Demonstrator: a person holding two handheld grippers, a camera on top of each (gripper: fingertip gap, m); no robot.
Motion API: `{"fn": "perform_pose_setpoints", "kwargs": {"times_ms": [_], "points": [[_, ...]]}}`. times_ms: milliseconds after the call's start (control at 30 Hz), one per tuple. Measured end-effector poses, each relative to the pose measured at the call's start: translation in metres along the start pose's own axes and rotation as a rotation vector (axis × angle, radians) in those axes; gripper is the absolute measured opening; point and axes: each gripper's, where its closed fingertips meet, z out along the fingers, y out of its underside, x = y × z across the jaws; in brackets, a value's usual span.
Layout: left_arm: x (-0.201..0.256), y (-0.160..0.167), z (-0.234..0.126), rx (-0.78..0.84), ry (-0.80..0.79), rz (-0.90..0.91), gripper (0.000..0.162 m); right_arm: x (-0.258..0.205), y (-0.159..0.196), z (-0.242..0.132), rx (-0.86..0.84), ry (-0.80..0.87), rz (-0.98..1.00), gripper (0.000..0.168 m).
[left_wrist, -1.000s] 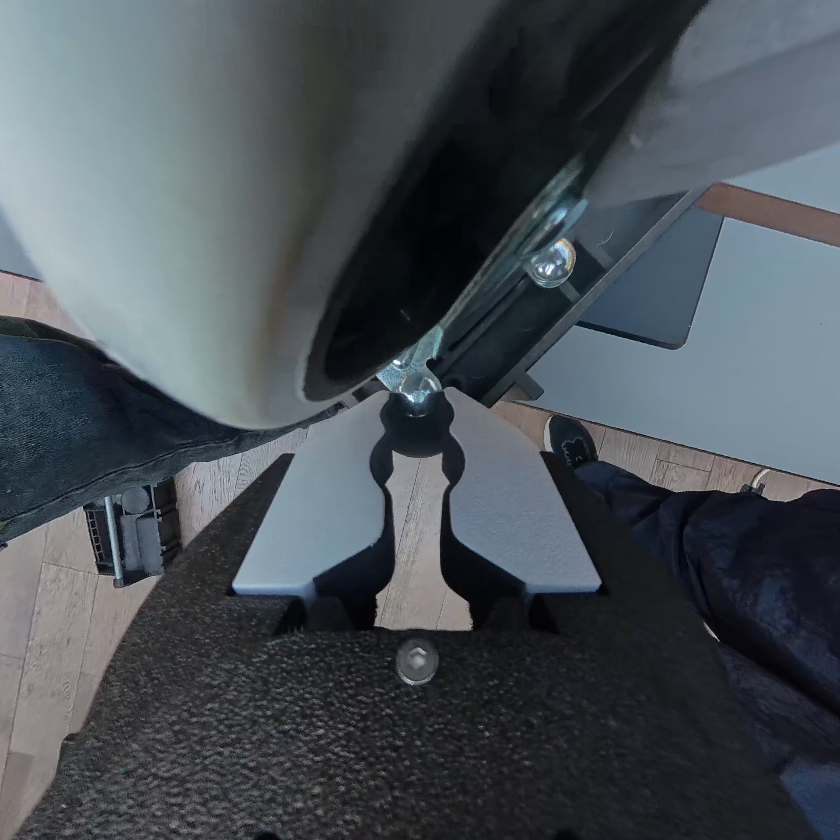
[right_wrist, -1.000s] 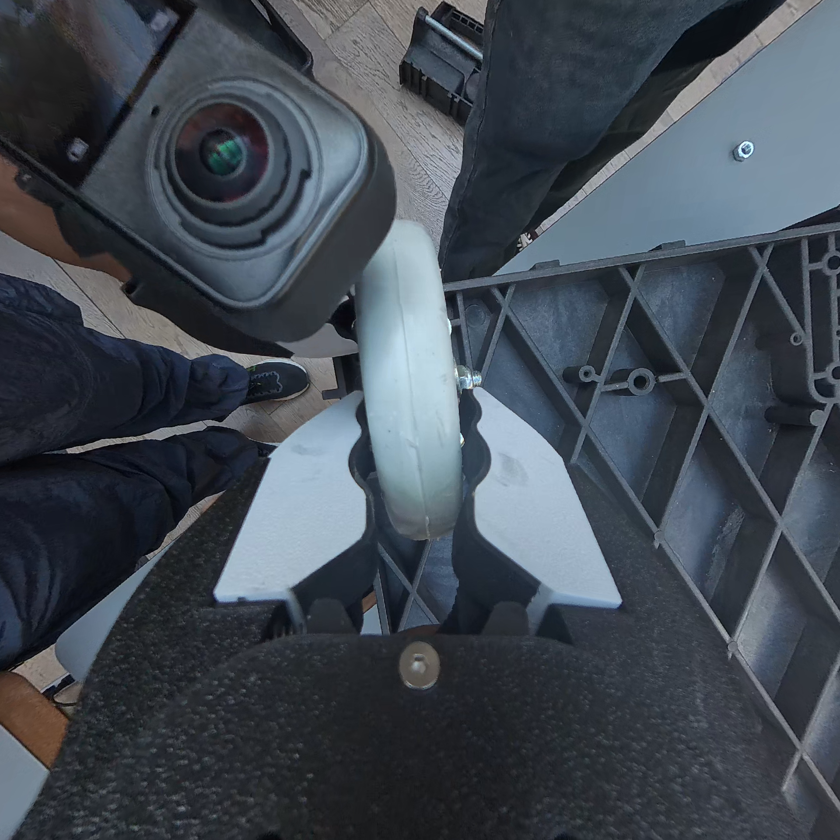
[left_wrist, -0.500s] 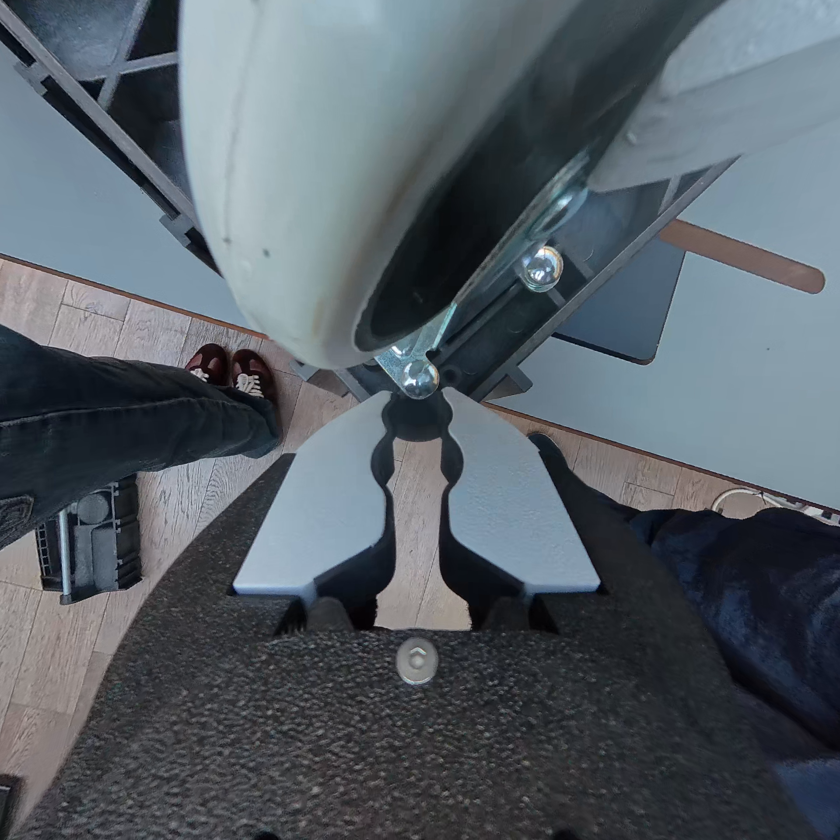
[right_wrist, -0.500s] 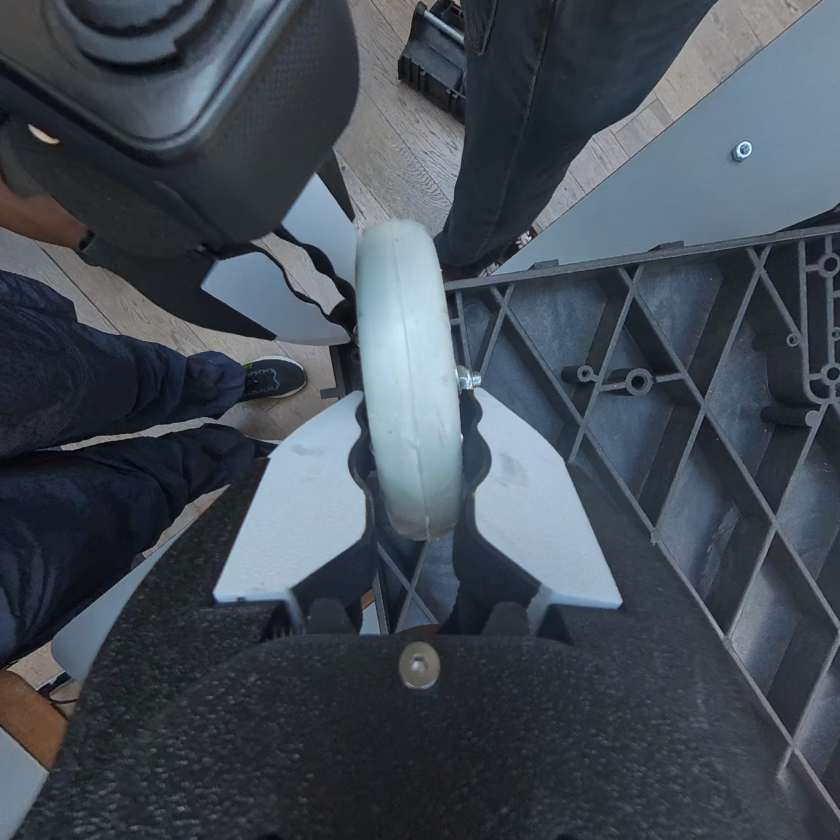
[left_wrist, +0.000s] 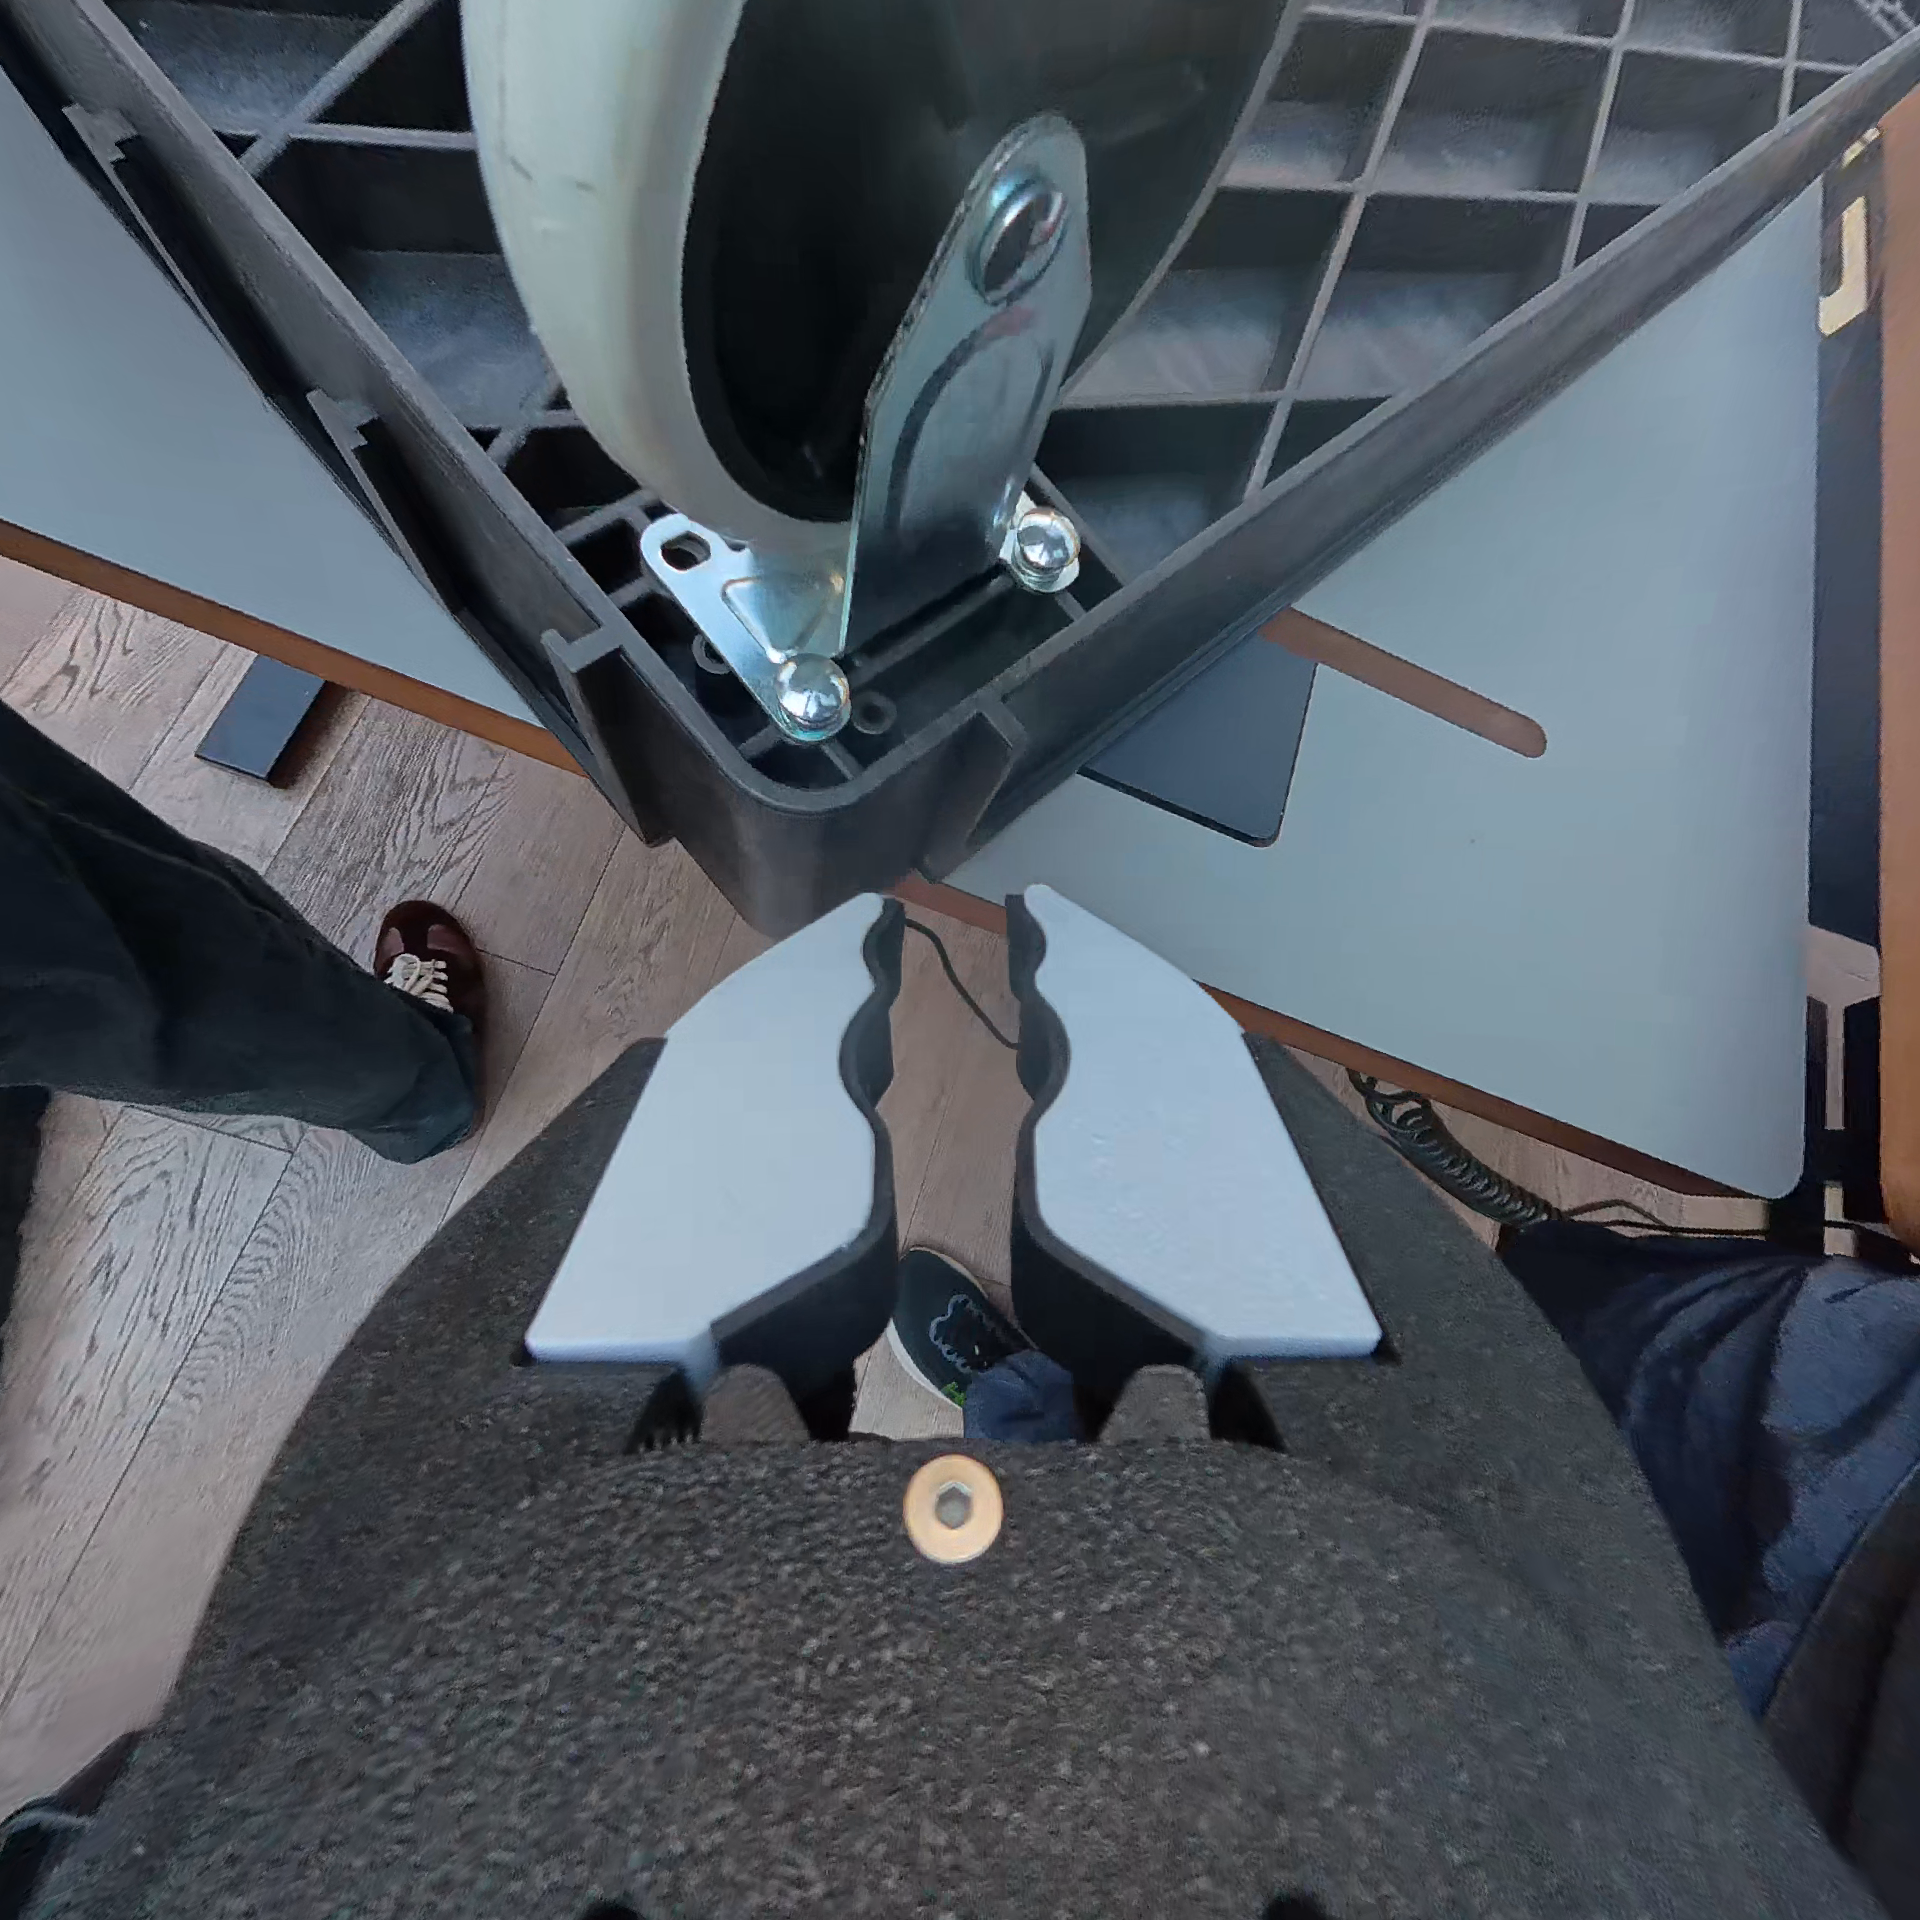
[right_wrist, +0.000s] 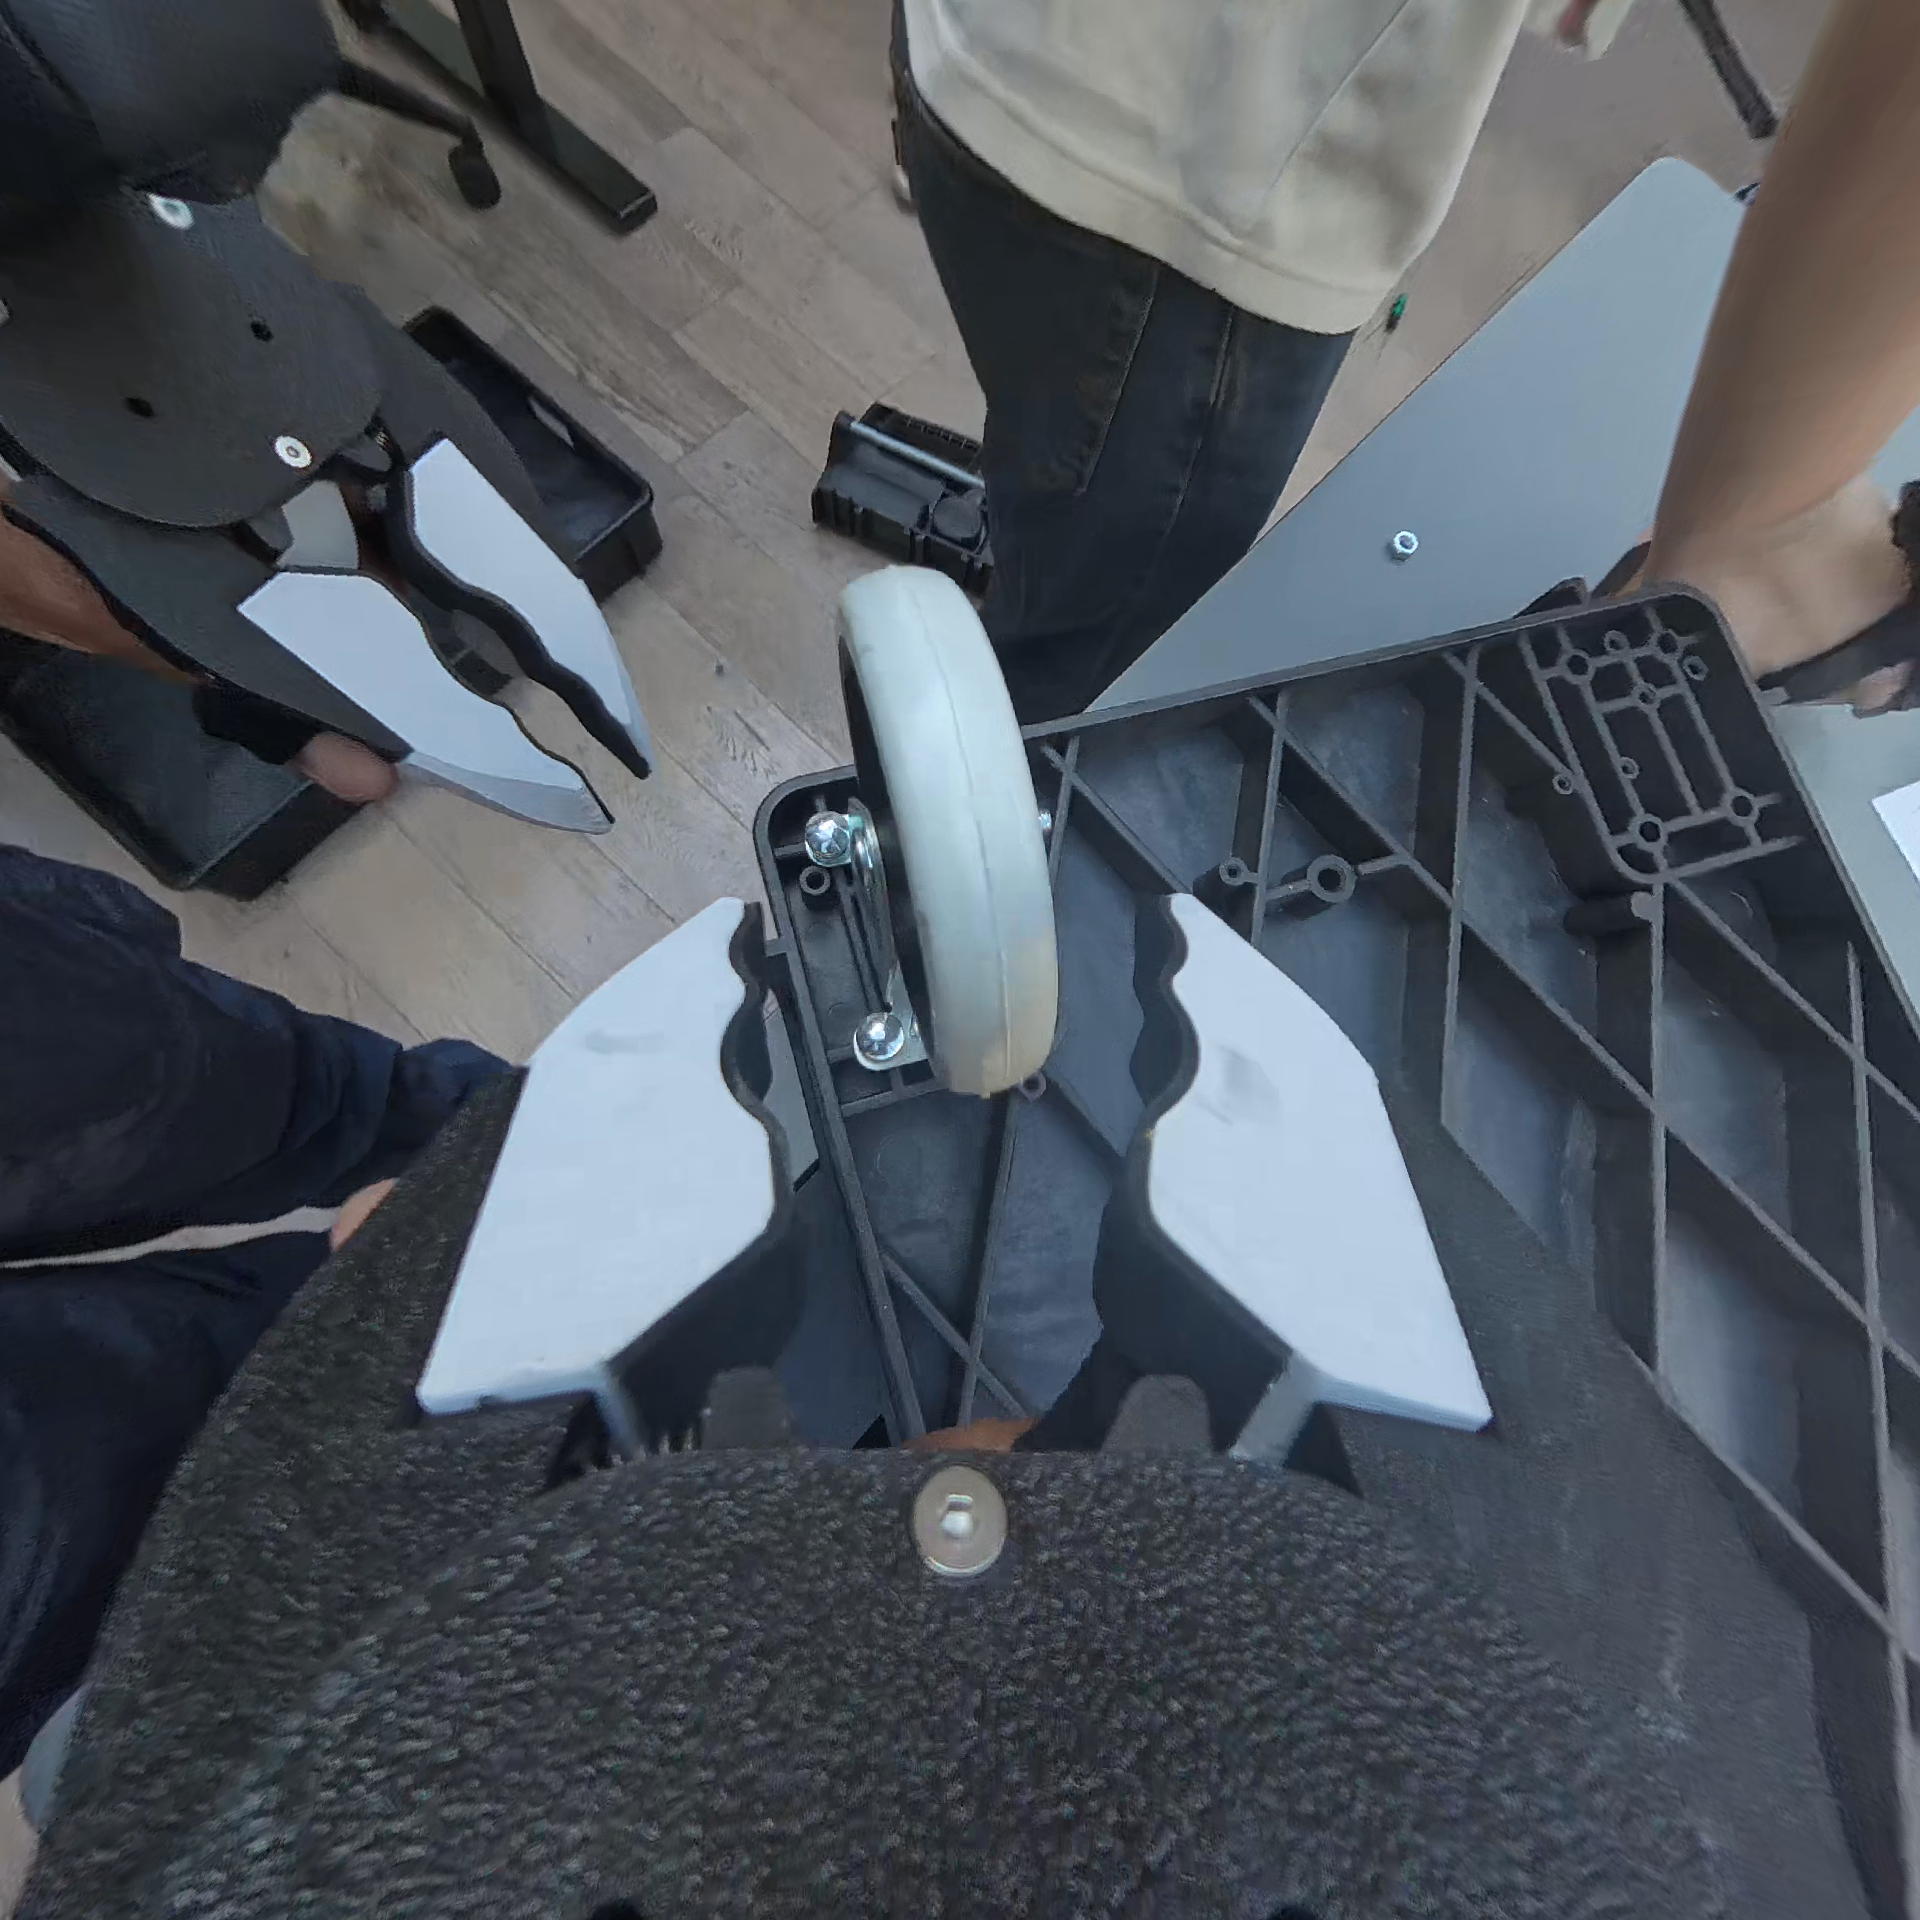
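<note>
1. The right gripper is reaching over the upturned black plastic platform, its fingers spread wide on either side of the grey caster wheel. They are not touching the tread, so they are released and holding nothing.
2. The wheel is standing upright at the corner of the platform, carried in a bright metal bracket whose base plate is fastened by round-headed bolts; one slot of the plate is showing empty.
3. The left gripper is hanging just off that same corner, over the wooden floor. Its fingers are standing a narrow gap apart, empty and clear of the bolts.
4. The platform is lying ribs-up on the grey table, its corner jutting past the edge, which is probably leaving the caster reachable from both sides.
5. A person's hand is resting on the far corner of the platform, seemingly steadying it.
6. Another person in dark trousers is standing beyond the wheel, near a small black part lying on the floor.
</note>
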Motion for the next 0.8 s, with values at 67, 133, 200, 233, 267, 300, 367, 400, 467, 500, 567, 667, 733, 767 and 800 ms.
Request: {"fn": "perform_pose_setpoints", "kwargs": {"times_ms": [67,133,200,233,267,300,367,400,467,500,567,667,733,767,800], "points": [[0.004,0.007,-0.004,0.008,0.009,-0.005,0.021,-0.004,0.010,-0.022,0.067,0.045,0.060,0.068],[0.008,0.014,-0.006,0.010,0.028,-0.019,0.022,-0.015,0.029,-0.043,0.102,0.084,0.128,0.067],[0.013,0.020,-0.007,0.012,0.047,-0.027,0.024,-0.035,0.055,-0.060,0.122,0.112,0.201,0.064],[0.016,0.024,-0.006,0.013,0.062,-0.031,0.024,-0.049,0.069,-0.066,0.124,0.119,0.241,0.063],[0.020,0.027,-0.005,0.012,0.077,-0.032,0.025,-0.063,0.083,-0.072,0.125,0.125,0.284,0.062],[0.024,0.029,-0.004,0.012,0.094,-0.035,0.026,-0.078,0.096,-0.077,0.127,0.130,0.332,0.060],[0.037,0.028,-0.003,0.034,0.145,-0.062,0.026,-0.110,0.116,-0.082,0.130,0.128,0.422,0.055],[0.045,0.024,-0.003,0.059,0.180,-0.084,0.026,-0.125,0.122,-0.084,0.133,0.129,0.457,0.052],[0.064,0.008,-0.006,0.133,0.263,-0.138,0.026,-0.151,0.123,-0.084,0.157,0.126,0.510,0.046],[0.076,-0.004,-0.009,0.186,0.323,-0.185,0.025,-0.162,0.119,-0.082,0.173,0.125,0.524,0.044],[0.102,-0.043,-0.025,0.351,0.503,-0.356,0.022,-0.178,0.102,-0.077,0.207,0.108,0.527,0.043],[0.122,-0.110,-0.067,0.647,0.840,-0.722,0.012,-0.197,0.059,-0.070,0.288,0.034,0.472,0.043],[0.122,-0.140,-0.092,0.801,0.999,-0.890,0.007,-0.206,0.030,-0.069,0.324,-0.020,0.401,0.044],[0.122,-0.151,-0.101,0.853,1.059,-0.933,0.007,-0.209,0.018,-0.071,0.337,-0.043,0.371,0.044],[0.124,-0.160,-0.110,0.891,1.117,-0.958,0.008,-0.210,0.008,-0.072,0.341,-0.058,0.351,0.044]]}}
